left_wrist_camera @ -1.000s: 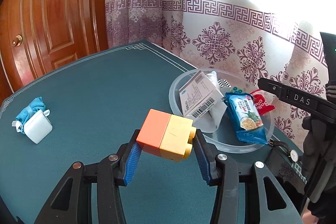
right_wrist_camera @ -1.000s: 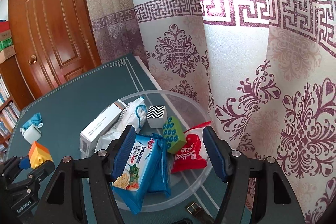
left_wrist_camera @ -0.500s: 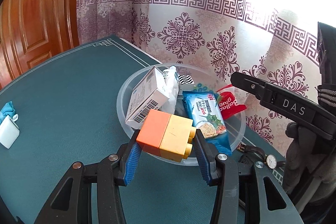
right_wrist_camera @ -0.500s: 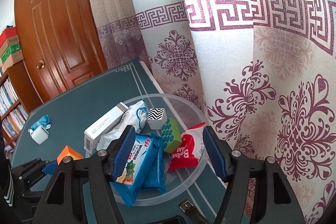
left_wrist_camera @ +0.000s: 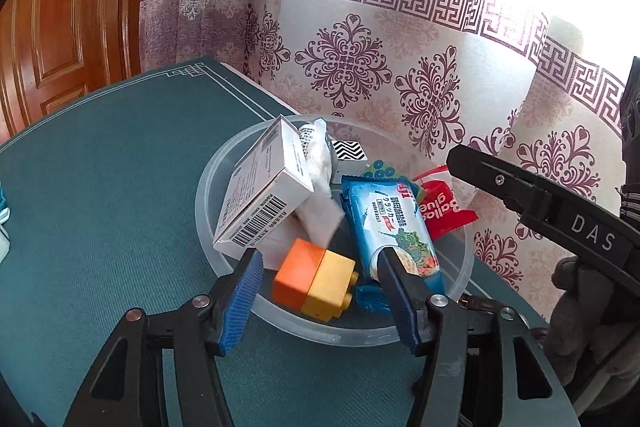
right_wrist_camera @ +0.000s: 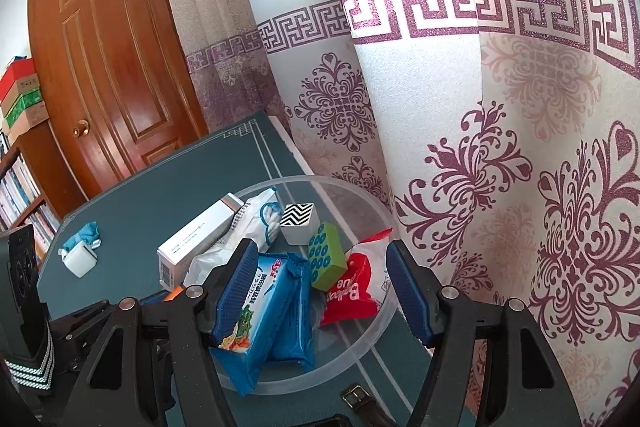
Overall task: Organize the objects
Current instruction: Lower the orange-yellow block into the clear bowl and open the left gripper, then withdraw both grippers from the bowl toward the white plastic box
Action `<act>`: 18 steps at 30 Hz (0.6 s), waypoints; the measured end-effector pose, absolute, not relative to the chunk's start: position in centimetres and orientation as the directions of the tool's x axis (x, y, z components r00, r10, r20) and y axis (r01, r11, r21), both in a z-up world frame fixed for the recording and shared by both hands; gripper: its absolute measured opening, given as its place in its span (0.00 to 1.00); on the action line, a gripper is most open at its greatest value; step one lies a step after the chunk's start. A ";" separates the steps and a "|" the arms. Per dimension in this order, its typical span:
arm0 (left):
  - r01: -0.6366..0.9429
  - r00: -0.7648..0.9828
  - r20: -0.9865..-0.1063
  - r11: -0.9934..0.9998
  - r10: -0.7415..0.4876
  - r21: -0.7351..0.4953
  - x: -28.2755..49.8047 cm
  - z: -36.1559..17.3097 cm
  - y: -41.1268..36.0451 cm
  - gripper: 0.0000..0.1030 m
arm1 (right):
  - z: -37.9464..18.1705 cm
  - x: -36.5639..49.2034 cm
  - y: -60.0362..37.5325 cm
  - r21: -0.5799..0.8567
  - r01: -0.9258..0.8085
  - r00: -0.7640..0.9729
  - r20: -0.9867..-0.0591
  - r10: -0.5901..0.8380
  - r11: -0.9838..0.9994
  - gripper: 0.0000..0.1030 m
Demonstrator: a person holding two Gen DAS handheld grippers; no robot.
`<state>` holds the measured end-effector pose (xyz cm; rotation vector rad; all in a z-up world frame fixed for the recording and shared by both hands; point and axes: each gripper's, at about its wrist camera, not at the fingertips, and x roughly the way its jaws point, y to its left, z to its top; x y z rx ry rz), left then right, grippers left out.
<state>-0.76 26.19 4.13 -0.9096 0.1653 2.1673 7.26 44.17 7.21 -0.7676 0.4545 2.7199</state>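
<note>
**Block let go over the bowl**

The jaws of the left gripper (left_wrist_camera: 320, 291) have just been opened, and the orange and yellow block (left_wrist_camera: 314, 283) is seen loose between them, inside the clear bowl (left_wrist_camera: 208, 195). The right gripper (right_wrist_camera: 322, 291) is held wide with nothing gripped

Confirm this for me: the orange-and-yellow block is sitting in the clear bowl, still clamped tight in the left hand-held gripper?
Not clamped. In the left wrist view the left hand-held gripper has just been opening; its pads stand clear of the orange-and-yellow block, which does sit in the clear bowl.
</note>
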 end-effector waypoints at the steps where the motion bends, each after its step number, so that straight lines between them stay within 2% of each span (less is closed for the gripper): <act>1: -0.696 -0.454 -0.653 -0.699 0.605 -0.163 -0.8 4.2 26.1 0.65 | 7.1 7.2 44.1 0.221 -0.346 -0.819 -0.545 0.179 -0.912 0.66; 6: -0.687 -0.476 -0.639 -0.709 0.604 -0.158 -0.8 4.6 25.5 0.76 | 7.0 7.1 43.7 0.219 -0.342 -0.817 -0.549 0.175 -0.914 0.66; 8: -0.677 -0.491 -0.633 -0.720 0.599 -0.156 -0.8 4.9 25.2 0.88 | 6.9 7.0 43.5 0.217 -0.339 -0.817 -0.551 0.172 -0.915 0.66; 10: -0.664 -0.503 -0.626 -0.730 0.597 -0.163 -0.9 5.1 24.9 0.93 | 6.8 6.9 43.3 0.217 -0.337 -0.815 -0.554 0.169 -0.916 0.66; 14: -0.644 -0.522 -0.621 -0.748 0.585 -0.163 -1.1 5.4 24.5 0.99 | 6.6 6.9 43.1 0.222 -0.334 -0.814 -0.558 0.162 -0.916 0.72; 18: -0.623 -0.538 -0.625 -0.766 0.566 -0.157 -1.4 5.4 24.1 0.99 | 6.5 7.0 43.1 0.232 -0.335 -0.814 -0.560 0.156 -0.913 0.75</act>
